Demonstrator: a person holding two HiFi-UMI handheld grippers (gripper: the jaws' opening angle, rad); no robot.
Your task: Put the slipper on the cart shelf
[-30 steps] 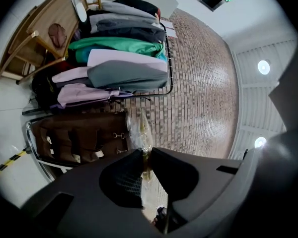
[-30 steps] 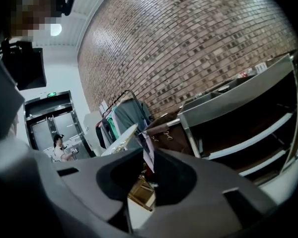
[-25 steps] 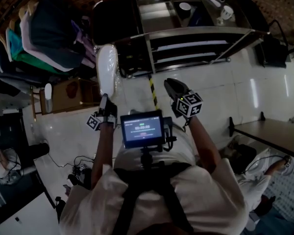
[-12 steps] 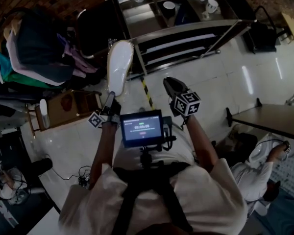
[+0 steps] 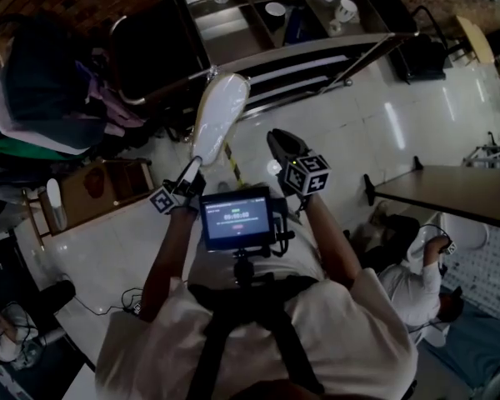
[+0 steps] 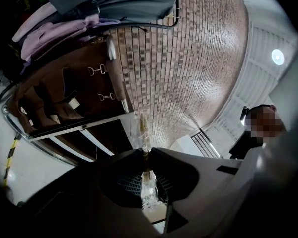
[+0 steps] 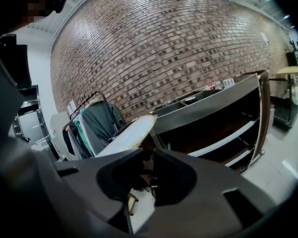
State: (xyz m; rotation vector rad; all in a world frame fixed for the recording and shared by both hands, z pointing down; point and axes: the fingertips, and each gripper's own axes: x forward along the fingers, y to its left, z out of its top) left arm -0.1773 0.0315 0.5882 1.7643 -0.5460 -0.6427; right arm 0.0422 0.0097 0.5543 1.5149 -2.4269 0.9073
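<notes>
Slippage is the main worry here. The left gripper (image 5: 195,167) is pinching the flat white slipper (image 5: 219,111), which is wrapped in clear crinkled film, by one thin end only. Its jaws are pressing together on that edge, and the rest of the sole is sticking out unsupported. The slipper is hanging in the air over the pale tiled floor, its far end reaching toward the dark steel multi-tier cart (image 5: 317,47) but not yet resting on any shelf.

The right gripper (image 5: 272,137) is hovering just beside it, jaws drawn together with nothing between them, so it is giving no support.

Judging from this, the film could be sliding under the pads, and the long sole could be levering round in so narrow a bite, letting the slipper twist or drop. The lower shelves (image 5: 296,77) are looking like low slots behind a rail, so a tilted toe may be catching the rail or a corner post and getting knocked loose. Aiming too high risks disturbing the small white cups (image 5: 275,9) standing on the top tier.
</notes>
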